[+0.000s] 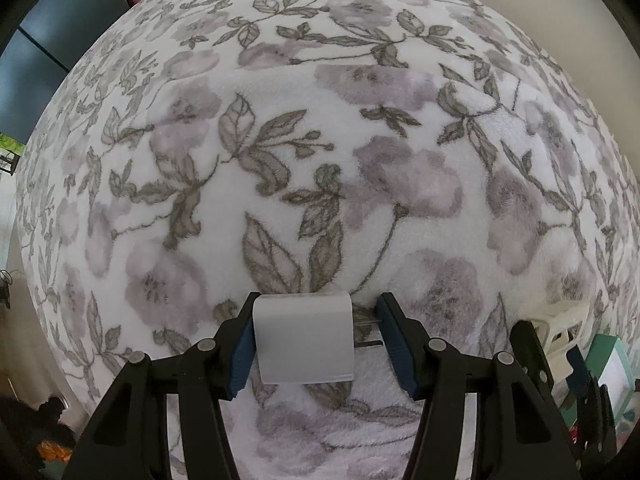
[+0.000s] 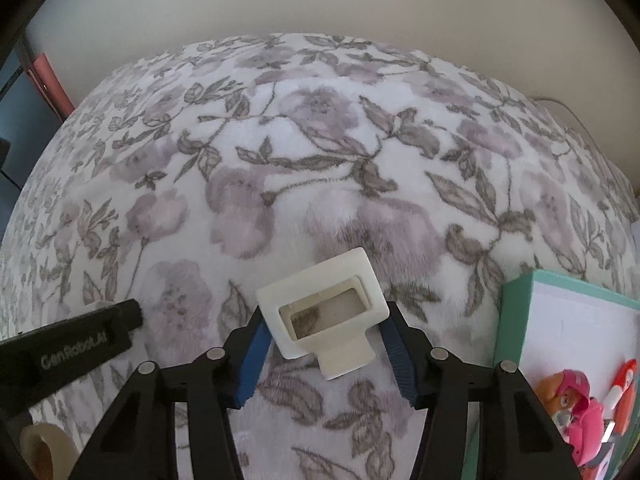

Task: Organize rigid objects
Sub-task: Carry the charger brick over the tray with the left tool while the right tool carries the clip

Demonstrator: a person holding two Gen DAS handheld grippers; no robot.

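Right wrist view first: the cream frame (image 2: 322,312), a hollow rectangular plastic piece with a short neck, sits square between the right gripper (image 2: 322,354) fingers, dead centre and just ahead of the lens. Its open window faces up at us, the blanket (image 2: 280,160) showing through it, and the neck points back toward 6 o'clock. The long axis runs across the gap, roughly 10 to 4 o'clock. Blue pads (image 2: 254,360) touch or nearly touch both flanks; I read it as gripped, at a medium width, though contact on the right side is hard to confirm. The bin (image 2: 516,320), teal-walled with toys inside, stands at 3 o'clock, near the right arm, so that's the natural drop and this arm is the closer one. A tape roll (image 2: 44,450) lies at 8 o'clock.

Over in the left wrist view, the white block (image 1: 304,340), a charger with prongs aimed at 3 o'clock, rests against the left pad of the left gripper (image 1: 316,346). There's a clear gap at the prong side: jaws stand fairly wide and are not clamped. The bin lies at 4 o'clock from here, beyond the other arm.
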